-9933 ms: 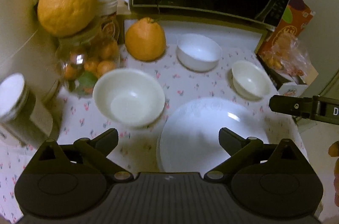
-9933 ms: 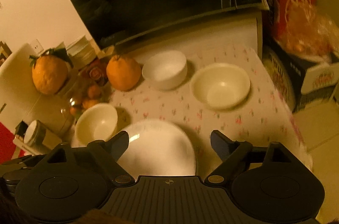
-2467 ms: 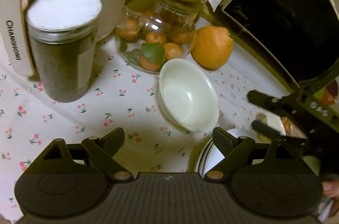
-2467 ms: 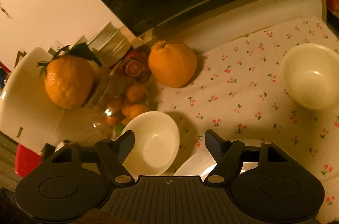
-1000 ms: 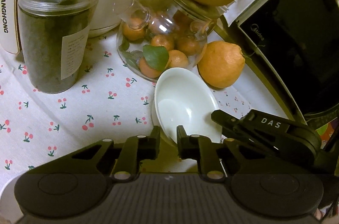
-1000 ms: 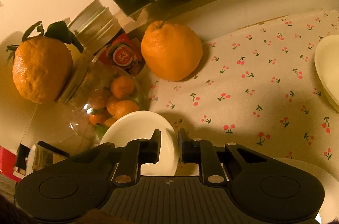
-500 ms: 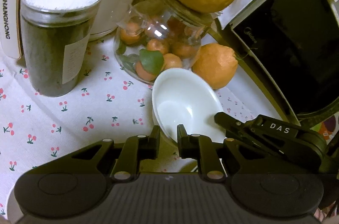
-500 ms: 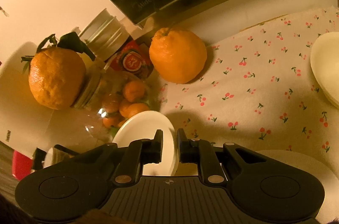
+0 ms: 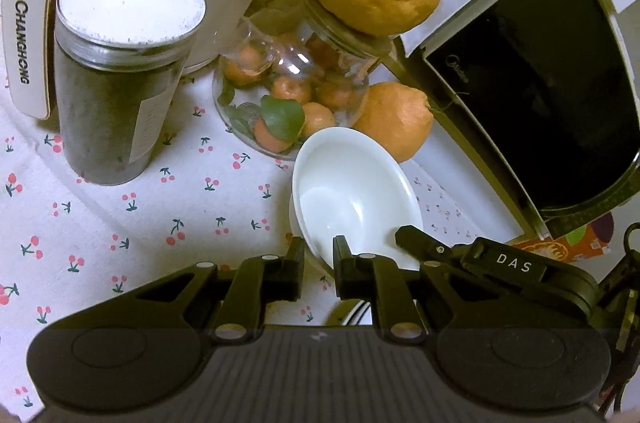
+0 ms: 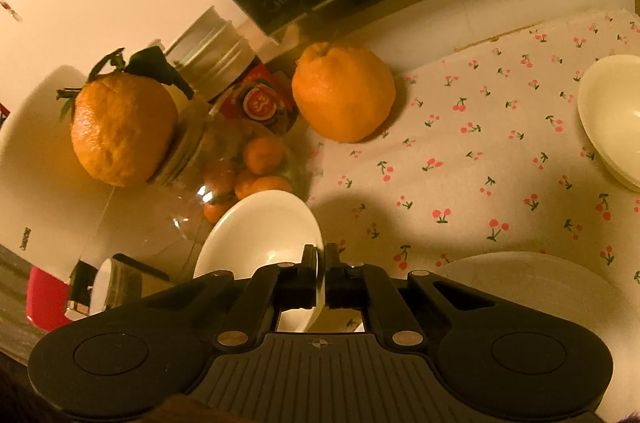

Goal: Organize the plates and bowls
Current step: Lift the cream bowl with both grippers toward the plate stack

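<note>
Held 1 small white bowl by its rim at 2 spots: clenched with the left gripper on the near edge, pinched tight with the right gripper on the edge beside it. Sat tilted just in front of the glass jar of small oranges and near the big orange, apparently raised off the cherry-print cloth. Judged as the carrying step of stacking: gripped already, not yet placed. Called next for a level lift clear of the jar, then a swing toward the white plate or the other bowl at the cloth's far side. Called too for matched grips, to avoid twisting the rim loose.
</note>
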Demonstrator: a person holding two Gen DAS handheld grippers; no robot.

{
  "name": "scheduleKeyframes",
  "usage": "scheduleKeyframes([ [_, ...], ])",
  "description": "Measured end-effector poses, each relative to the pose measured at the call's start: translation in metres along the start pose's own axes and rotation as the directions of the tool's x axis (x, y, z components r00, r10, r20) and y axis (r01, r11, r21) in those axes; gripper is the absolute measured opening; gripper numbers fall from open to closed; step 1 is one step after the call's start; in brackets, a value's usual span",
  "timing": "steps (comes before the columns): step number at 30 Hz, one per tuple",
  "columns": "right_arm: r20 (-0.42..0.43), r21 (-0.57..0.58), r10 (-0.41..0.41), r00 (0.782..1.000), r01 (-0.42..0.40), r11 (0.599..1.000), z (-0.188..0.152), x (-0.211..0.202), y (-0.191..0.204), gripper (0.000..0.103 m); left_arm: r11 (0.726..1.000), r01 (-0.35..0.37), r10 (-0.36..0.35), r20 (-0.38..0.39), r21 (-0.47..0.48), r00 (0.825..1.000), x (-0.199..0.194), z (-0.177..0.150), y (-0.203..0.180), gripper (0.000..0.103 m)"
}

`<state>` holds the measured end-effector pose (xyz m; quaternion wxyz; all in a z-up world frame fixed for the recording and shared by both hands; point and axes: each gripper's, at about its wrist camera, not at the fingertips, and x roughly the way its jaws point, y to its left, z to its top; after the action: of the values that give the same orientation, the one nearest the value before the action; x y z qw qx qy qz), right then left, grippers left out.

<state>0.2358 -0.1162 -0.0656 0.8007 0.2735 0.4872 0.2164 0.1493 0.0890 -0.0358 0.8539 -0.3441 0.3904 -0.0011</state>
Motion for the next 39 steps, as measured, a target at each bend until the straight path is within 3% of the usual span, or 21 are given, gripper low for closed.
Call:
scheduleKeyframes([
  [11,0.011,-0.018,-0.026,1.000,0.026,0.999,-0.011,-0.028,0.020,0.004,0.999,0.055,-0.055,-0.025,0.003,0.998,-0.023,0.002,0.008,0.011],
  [24,-0.002,0.021,-0.030,1.000,0.030,0.999,-0.042,-0.067,0.039,0.004,0.988,0.114,-0.105,-0.087,0.100,0.991,-0.071,-0.001,0.017,0.011],
  [39,-0.056,0.008,-0.034,0.998,0.035,0.999,-0.105,-0.081,0.061,0.005,0.972,0.111,-0.072,-0.190,0.206,0.979,-0.101,-0.014,0.051,0.011],
])
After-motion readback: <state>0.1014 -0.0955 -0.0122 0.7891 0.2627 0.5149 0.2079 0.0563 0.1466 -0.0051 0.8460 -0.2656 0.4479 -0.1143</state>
